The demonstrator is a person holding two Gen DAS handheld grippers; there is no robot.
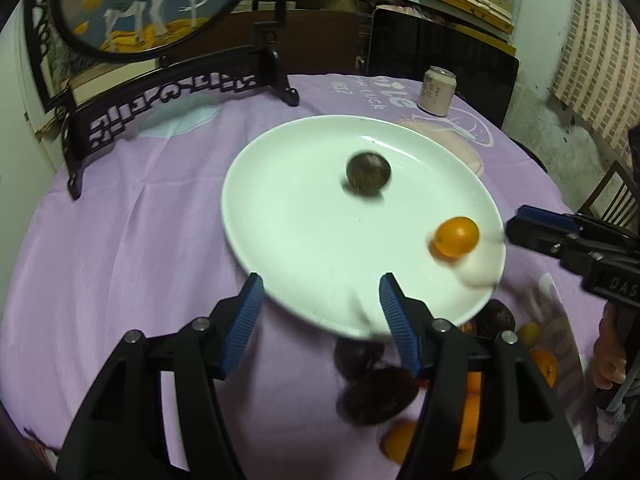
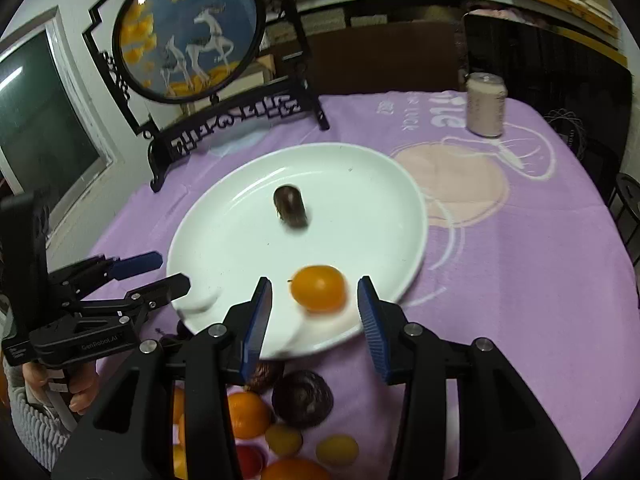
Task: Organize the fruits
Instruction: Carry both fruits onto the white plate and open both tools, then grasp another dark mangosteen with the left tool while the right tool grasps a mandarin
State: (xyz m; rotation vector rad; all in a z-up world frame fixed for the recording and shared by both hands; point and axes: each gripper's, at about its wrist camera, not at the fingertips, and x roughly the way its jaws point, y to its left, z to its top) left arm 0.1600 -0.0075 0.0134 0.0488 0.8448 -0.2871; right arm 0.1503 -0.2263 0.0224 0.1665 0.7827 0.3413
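Left wrist view: left gripper (image 1: 320,300) jaws spread, empty, over the near rim of the round white ceramic plate (image 1: 280,208). On the plate: a dark brown round fruit (image 1: 368,173) near centre, a small round orange citrus fruit (image 1: 456,237) at the right edge, just beside the right gripper (image 1: 520,232).

Right wrist view: right gripper (image 2: 314,312) jaws spread, holding nothing; orange citrus (image 2: 319,287) lies just ahead between them, its long axis crosswise. Right hand is nearer. Loose pile of fruit (image 2: 280,412) waits on the purple tablecloth (image 2: 500,264) below the rim.

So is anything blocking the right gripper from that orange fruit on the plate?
Nothing visible. The right gripper is open, and the orange fruit lies on the plate just ahead of its fingertips, with no object between.
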